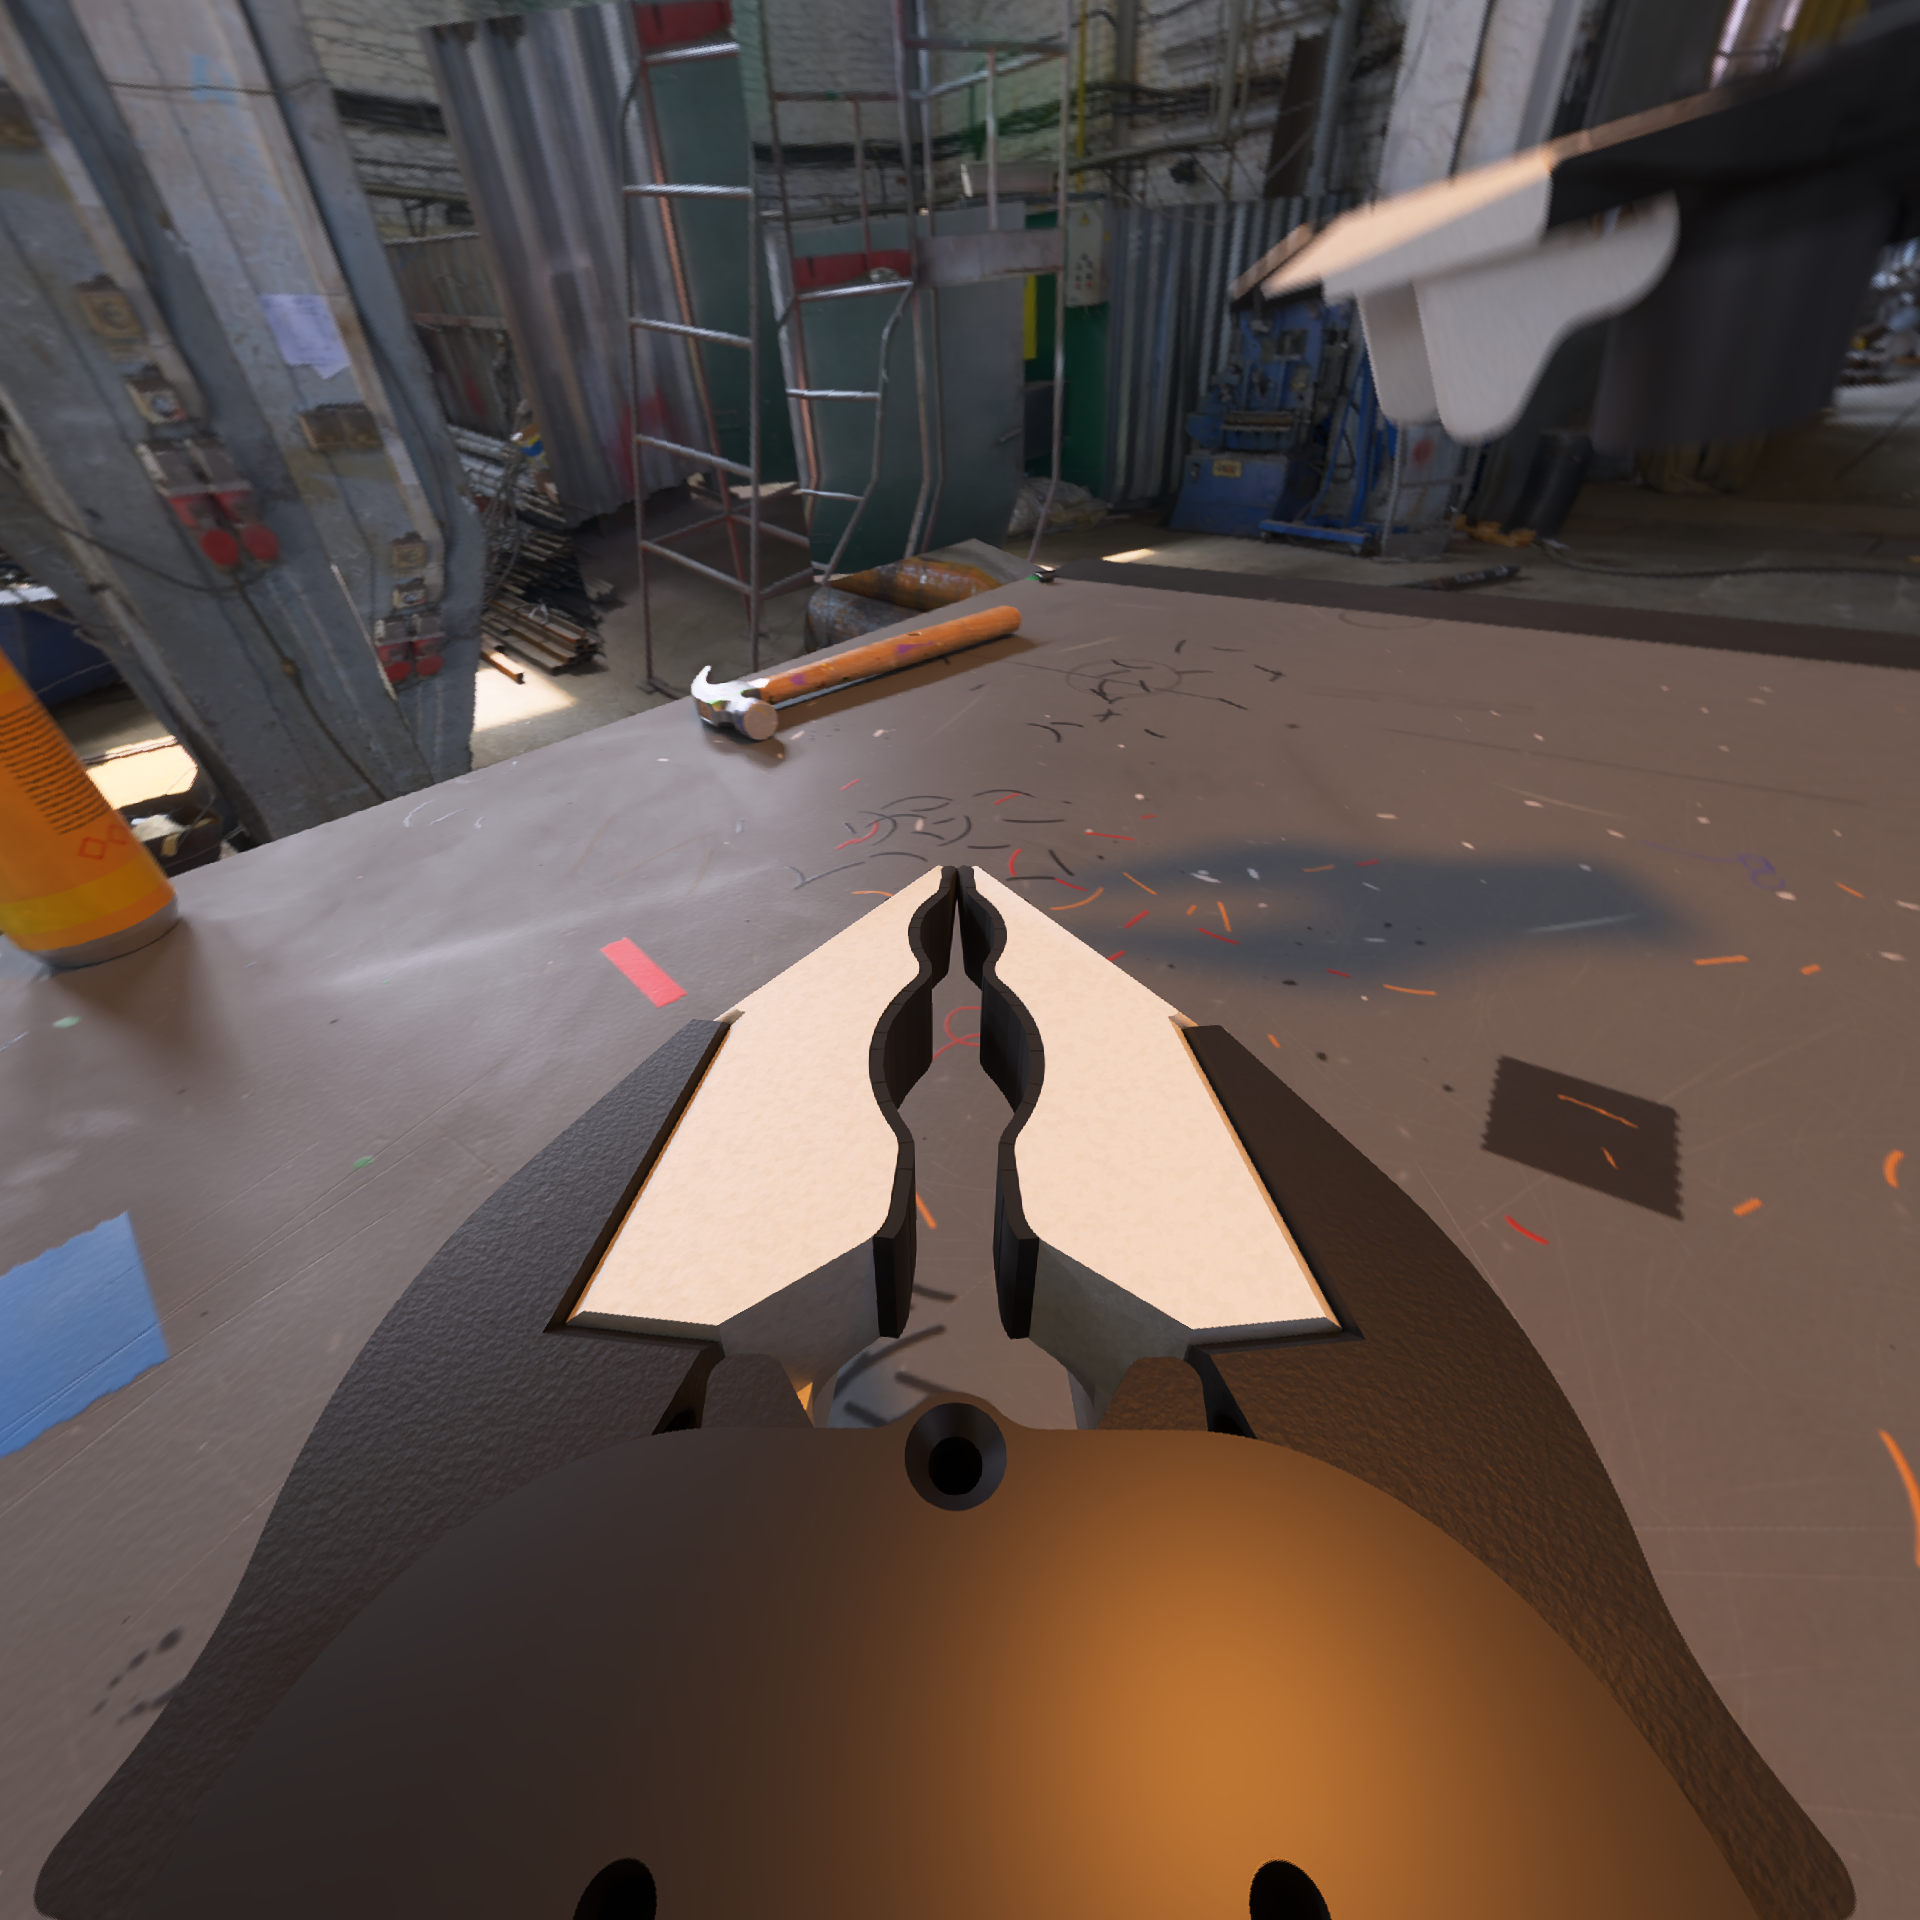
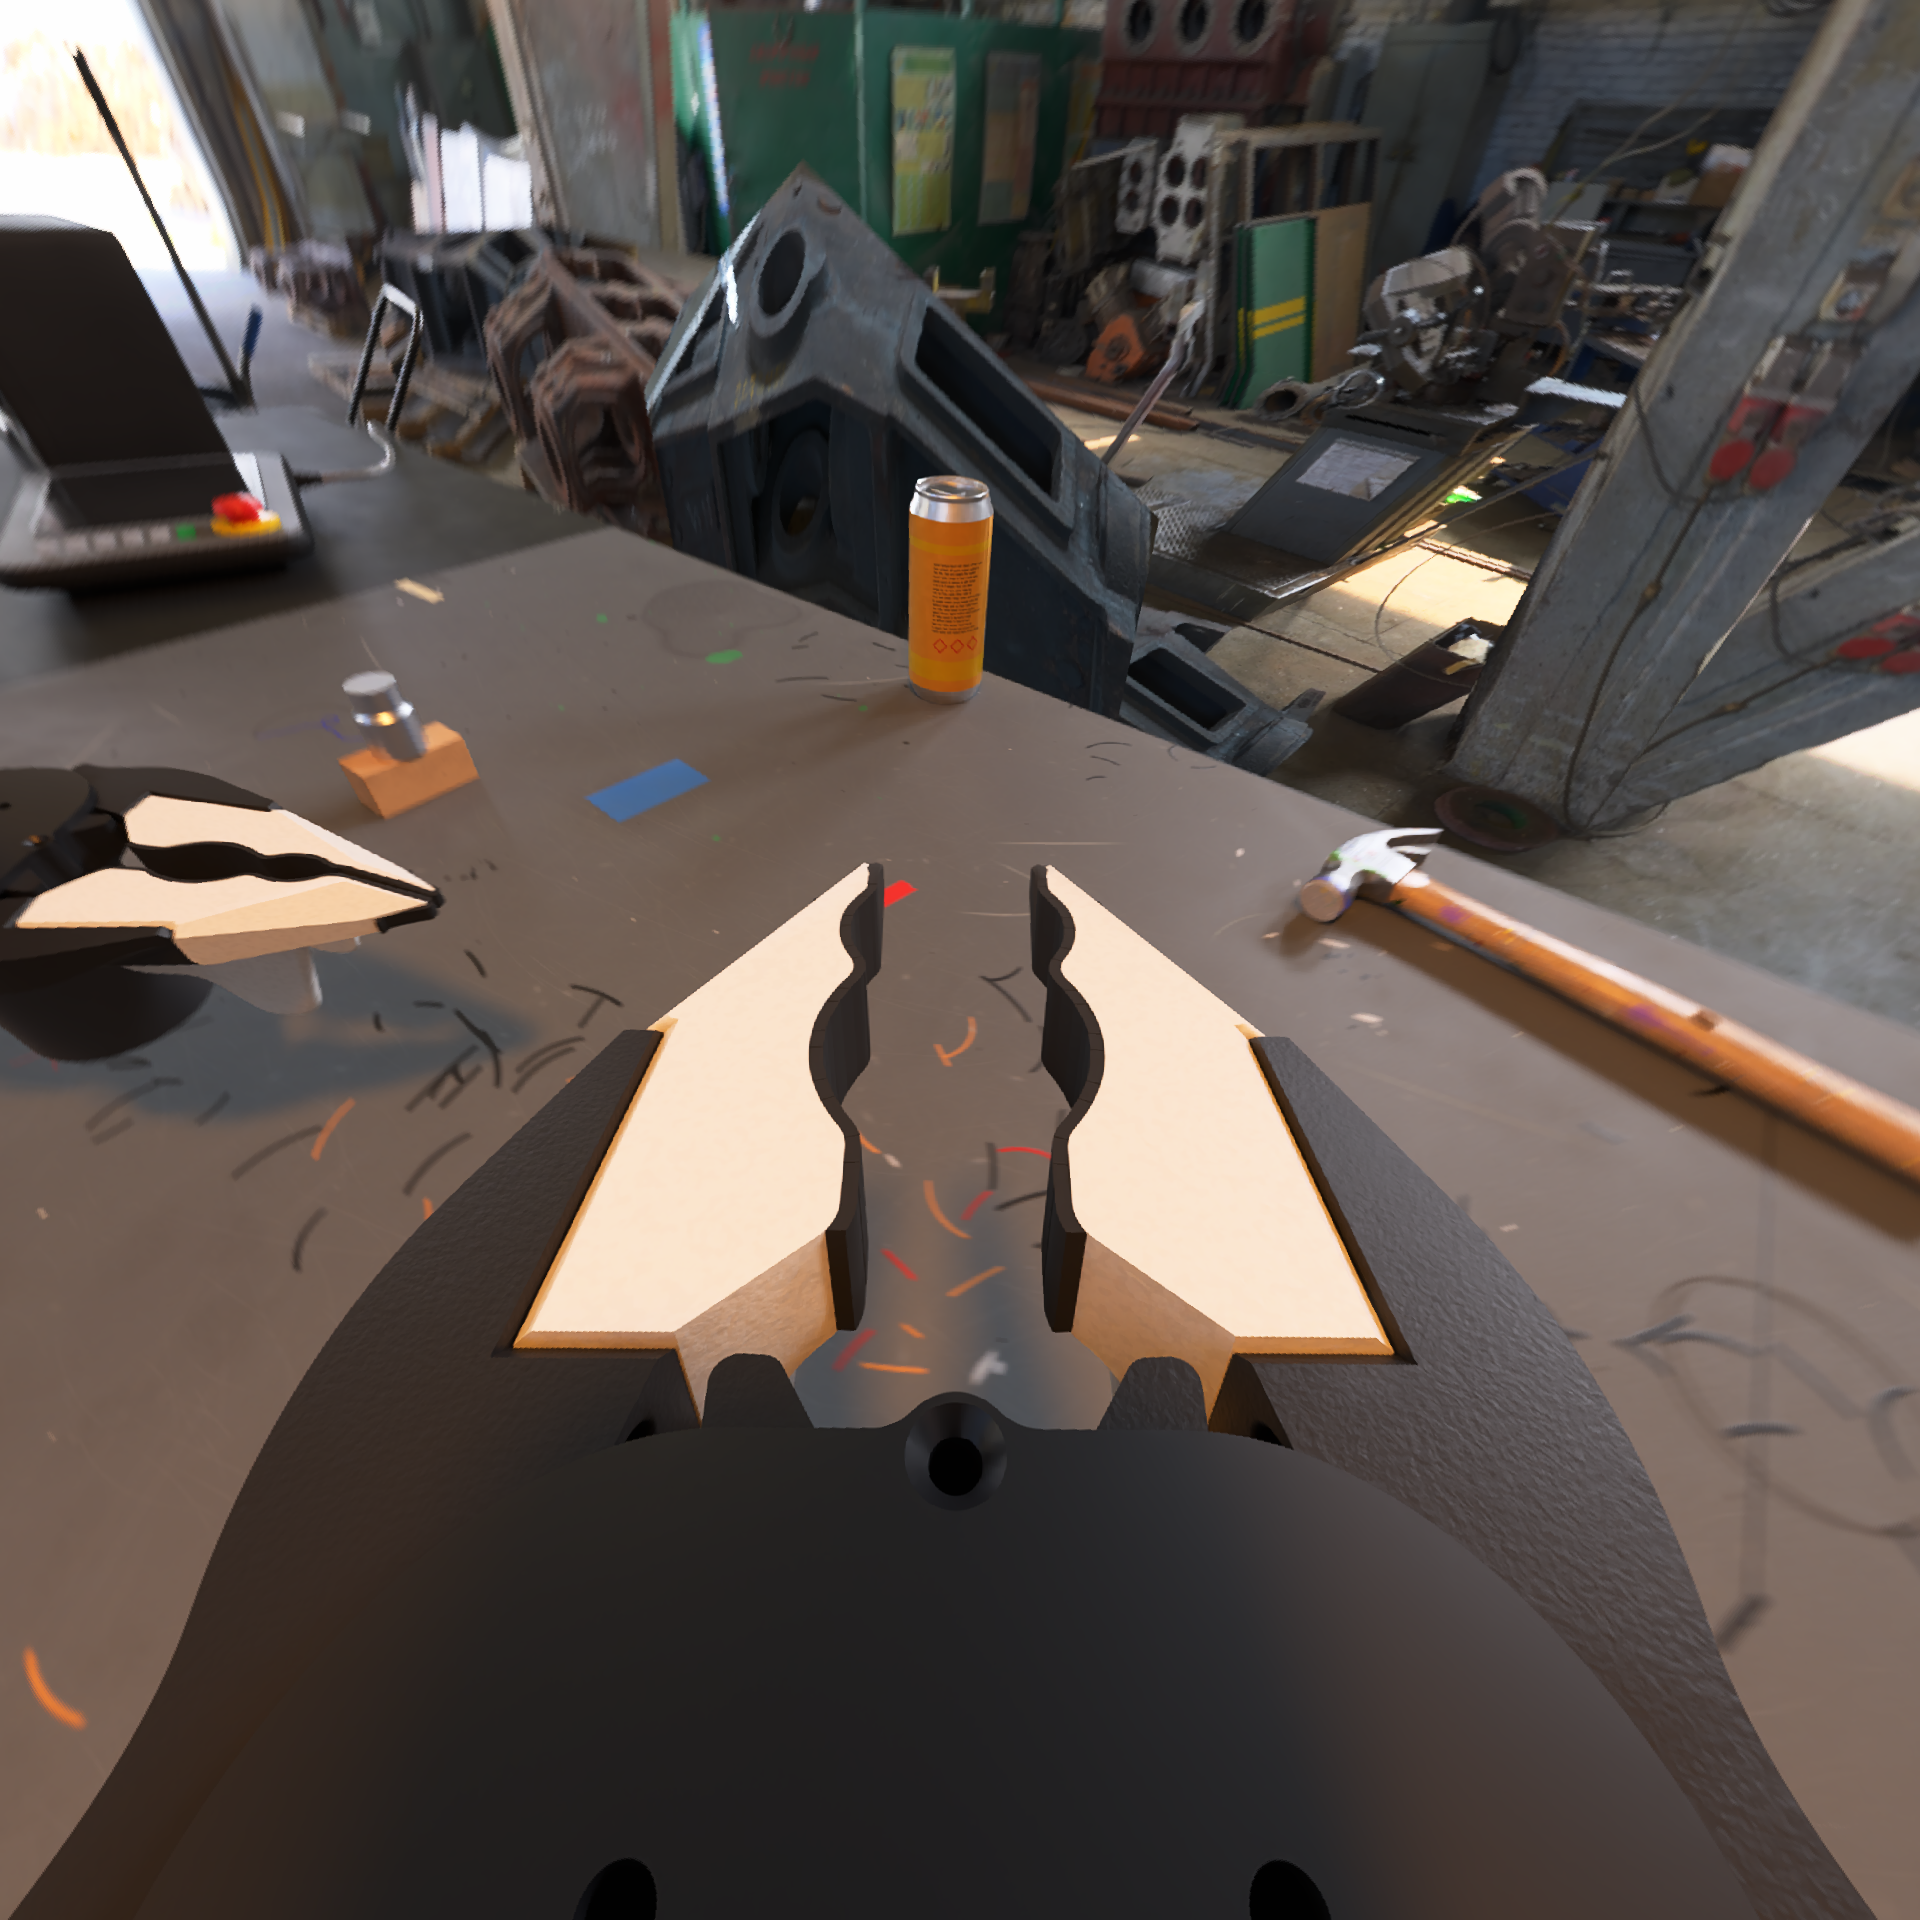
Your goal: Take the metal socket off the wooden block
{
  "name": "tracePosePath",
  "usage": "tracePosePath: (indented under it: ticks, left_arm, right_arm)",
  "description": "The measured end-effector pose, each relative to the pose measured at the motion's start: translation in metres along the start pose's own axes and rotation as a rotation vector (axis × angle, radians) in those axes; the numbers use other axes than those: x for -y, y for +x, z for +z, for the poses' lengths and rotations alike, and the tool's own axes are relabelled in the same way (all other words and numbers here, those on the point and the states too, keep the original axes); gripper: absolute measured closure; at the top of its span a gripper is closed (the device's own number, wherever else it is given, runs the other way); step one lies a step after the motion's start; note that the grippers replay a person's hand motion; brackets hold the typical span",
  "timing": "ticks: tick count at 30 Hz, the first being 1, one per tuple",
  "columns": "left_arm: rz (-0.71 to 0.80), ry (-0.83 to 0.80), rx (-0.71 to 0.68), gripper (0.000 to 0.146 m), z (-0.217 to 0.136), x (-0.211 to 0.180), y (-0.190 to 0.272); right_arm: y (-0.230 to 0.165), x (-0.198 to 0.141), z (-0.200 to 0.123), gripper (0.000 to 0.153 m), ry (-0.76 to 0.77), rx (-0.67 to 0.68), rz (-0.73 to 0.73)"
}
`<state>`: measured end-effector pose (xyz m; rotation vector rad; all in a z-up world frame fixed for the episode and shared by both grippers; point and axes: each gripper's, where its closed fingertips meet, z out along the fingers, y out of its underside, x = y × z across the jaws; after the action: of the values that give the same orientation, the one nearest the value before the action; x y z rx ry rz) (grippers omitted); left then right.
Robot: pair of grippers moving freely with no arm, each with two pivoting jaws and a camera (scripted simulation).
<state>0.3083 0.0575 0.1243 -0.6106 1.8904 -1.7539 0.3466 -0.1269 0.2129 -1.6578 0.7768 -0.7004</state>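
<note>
I see a shiny metal socket (image 2: 382, 713) on a matt, smooth wooden block (image 2: 412, 774); the can (image 2: 948, 588) looks glossy; the hammer (image 2: 1558, 974) has a polished metal head and varnished wood handle. My table (image 2: 1143, 831) reads matt and scuffed.

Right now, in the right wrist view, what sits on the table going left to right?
Black control box with red button → closed left gripper → silver metal socket on its tan wooden block → blue tape rectangle → orange drink can → claw hammer with orange wooden handle.
</note>
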Motion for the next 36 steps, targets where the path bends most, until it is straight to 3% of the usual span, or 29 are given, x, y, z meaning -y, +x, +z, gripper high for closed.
tracePosePath:
  ticks: [5, 8, 10, 17, 22, 26, 33, 36]
  left_arm:
    - [-0.065, 0.016, 0.073, 0.146, -0.010, 0.007, -0.025]
    - [-0.088, 0.025, 0.132, 0.146, -0.018, 0.013, -0.044]
    - [-0.093, 0.029, 0.194, 0.146, -0.027, 0.018, -0.062]
    - [-0.057, -0.069, 0.632, 0.146, -0.098, 0.025, -0.160]
    - [-0.171, -0.214, 0.796, 0.113, -0.142, -0.008, -0.202]
    - [-0.199, -0.402, 0.860, 0.098, -0.150, -0.046, -0.216]
    - [-0.174, -0.605, 0.954, 0.095, -0.153, -0.080, -0.242]
    - [-0.155, -0.672, 0.953, 0.104, -0.153, -0.089, -0.246]
  right_arm:
    - [-0.038, -0.042, 0.012, 0.137, 0.062, -0.032, 0.140]
    - [-0.051, -0.066, 0.018, 0.153, 0.073, -0.048, 0.163]
    - [-0.055, -0.076, 0.021, 0.153, 0.072, -0.043, 0.167]
    - [-0.040, -0.076, 0.014, 0.153, 0.115, -0.060, 0.197]
    - [-0.039, -0.074, 0.011, 0.153, 0.133, -0.067, 0.178]
    - [-0.045, -0.068, 0.009, 0.153, 0.147, -0.056, 0.140]
    - [-0.048, -0.066, 0.004, 0.153, 0.156, -0.035, 0.135]
    - [-0.048, -0.066, 0.004, 0.153, 0.157, -0.026, 0.143]
